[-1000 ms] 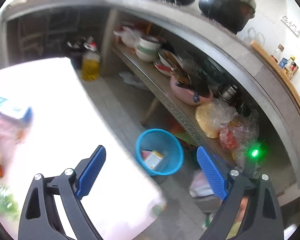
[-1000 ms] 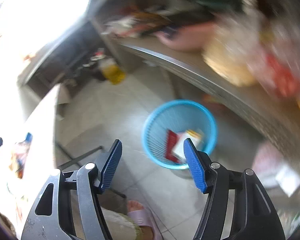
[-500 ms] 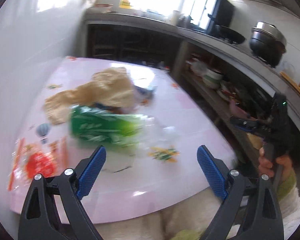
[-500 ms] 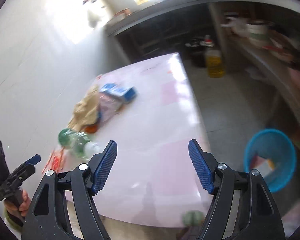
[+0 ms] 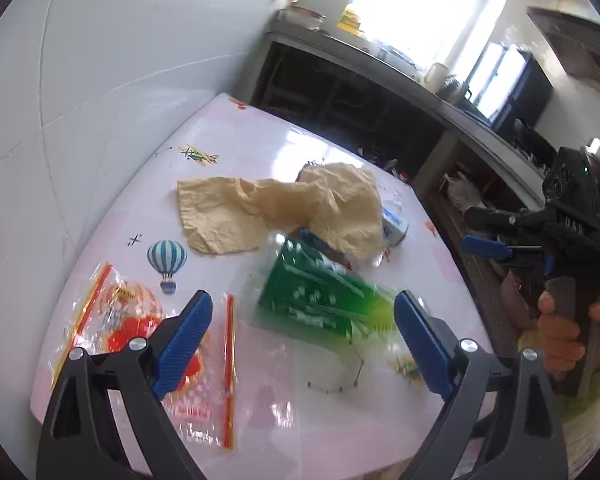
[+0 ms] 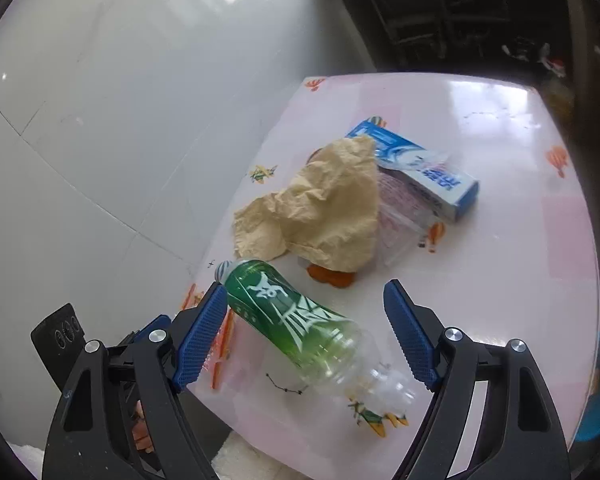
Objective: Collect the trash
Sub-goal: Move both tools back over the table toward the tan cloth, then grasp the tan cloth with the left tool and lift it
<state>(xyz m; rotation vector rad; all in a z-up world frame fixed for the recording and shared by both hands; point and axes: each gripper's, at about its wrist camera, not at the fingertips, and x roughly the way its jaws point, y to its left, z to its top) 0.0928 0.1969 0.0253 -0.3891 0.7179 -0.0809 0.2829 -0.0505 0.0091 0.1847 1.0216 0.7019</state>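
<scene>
Your green bottle (image 6: 296, 320) lies flat, long axis running upper left to lower right, neck lower right; both grippers (image 6: 304, 336) (image 5: 304, 340) gape empty.

Right gripper over a littered table

The right gripper (image 6: 306, 336) hangs with its jaws spread wide, nothing between the pads. A green-labelled plastic bottle (image 6: 296, 320) lies on the pink table (image 6: 500, 264) in the gap between the jaws, nearer the left one. Beyond them sit crumpled yellow paper (image 6: 324, 208) and a blue box (image 6: 416, 168).
</scene>
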